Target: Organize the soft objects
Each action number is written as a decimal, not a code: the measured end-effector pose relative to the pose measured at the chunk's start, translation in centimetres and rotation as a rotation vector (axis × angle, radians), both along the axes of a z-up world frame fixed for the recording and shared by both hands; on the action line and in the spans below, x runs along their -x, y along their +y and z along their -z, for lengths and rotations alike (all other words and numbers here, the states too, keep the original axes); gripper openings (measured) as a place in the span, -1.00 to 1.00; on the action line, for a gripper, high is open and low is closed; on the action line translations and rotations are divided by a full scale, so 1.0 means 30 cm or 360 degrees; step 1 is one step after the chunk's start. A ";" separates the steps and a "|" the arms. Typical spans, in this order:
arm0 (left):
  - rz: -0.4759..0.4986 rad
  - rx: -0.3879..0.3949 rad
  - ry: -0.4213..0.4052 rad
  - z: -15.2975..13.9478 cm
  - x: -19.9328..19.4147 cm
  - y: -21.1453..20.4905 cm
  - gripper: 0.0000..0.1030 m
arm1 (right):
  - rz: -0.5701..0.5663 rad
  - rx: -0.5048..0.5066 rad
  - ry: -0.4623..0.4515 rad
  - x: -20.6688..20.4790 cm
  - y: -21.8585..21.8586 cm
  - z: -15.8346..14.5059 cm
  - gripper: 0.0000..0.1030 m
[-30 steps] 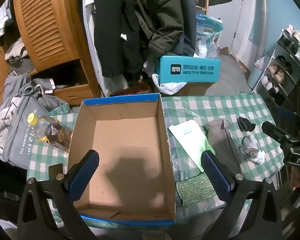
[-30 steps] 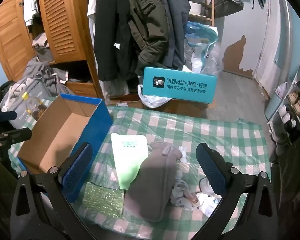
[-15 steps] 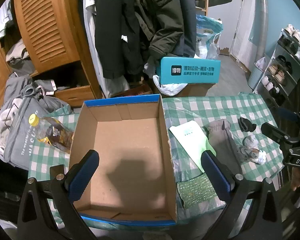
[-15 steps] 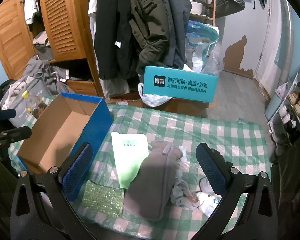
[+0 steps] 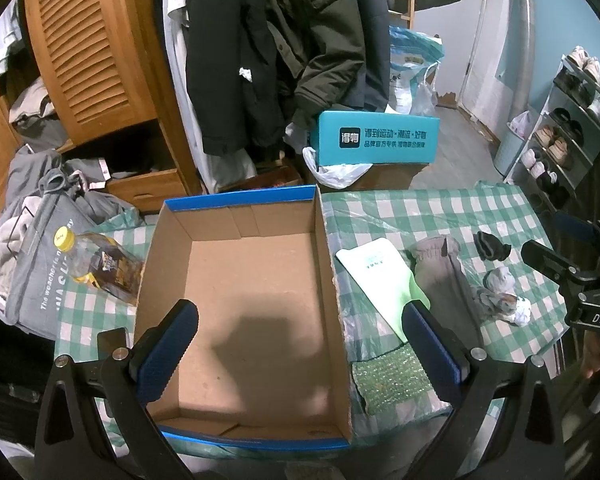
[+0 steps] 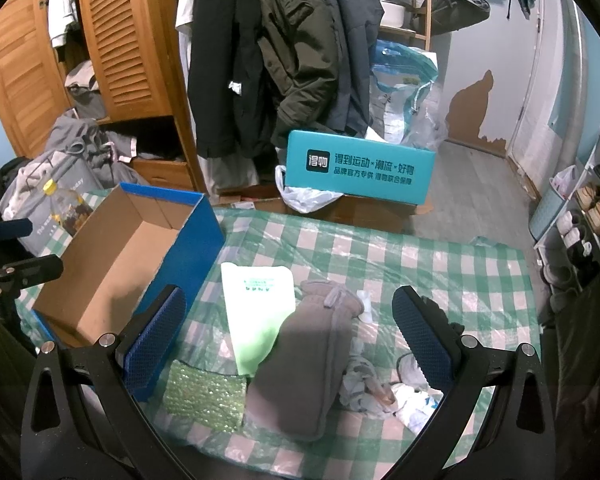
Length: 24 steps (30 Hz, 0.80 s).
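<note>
An empty blue cardboard box (image 5: pixel 244 292) (image 6: pixel 112 264) sits on the checked tablecloth (image 6: pixel 400 256). To its right lie a grey fleece glove (image 6: pixel 304 356) (image 5: pixel 440 276), a white-green pouch (image 6: pixel 258 308) (image 5: pixel 380 276), a green bubble-wrap piece (image 6: pixel 204 396) (image 5: pixel 392 380), crumpled socks (image 6: pixel 384 392) (image 5: pixel 504 296) and a small dark sock (image 5: pixel 490 246). My left gripper (image 5: pixel 300 352) hovers open over the box. My right gripper (image 6: pixel 288 340) hangs open above the glove and pouch, touching nothing.
A plastic bottle (image 5: pixel 100 264) lies left of the box beside a grey bag (image 5: pixel 32 272). Beyond the table stand a teal carton (image 6: pixel 360 168), hanging coats (image 6: pixel 284 52), a wooden wardrobe (image 6: pixel 112 40) and a shoe rack (image 5: pixel 572 128).
Both views have shifted only slightly; the objects on the table lie where they were.
</note>
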State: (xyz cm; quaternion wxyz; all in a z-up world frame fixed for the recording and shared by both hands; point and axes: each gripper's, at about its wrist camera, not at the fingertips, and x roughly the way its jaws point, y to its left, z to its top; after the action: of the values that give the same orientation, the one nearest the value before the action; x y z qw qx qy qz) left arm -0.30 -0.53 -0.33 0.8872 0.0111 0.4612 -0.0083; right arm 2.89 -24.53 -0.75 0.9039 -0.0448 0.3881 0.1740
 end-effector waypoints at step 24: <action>0.0002 0.0002 0.0007 0.004 0.004 -0.008 1.00 | -0.0001 0.0008 0.0005 -0.003 -0.005 -0.009 0.97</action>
State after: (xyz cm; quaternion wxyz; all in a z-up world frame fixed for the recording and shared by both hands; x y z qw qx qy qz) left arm -0.41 -0.76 -0.45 0.8861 0.0107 0.4633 -0.0091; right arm 2.98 -24.68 -0.49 0.9032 -0.0470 0.3898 0.1735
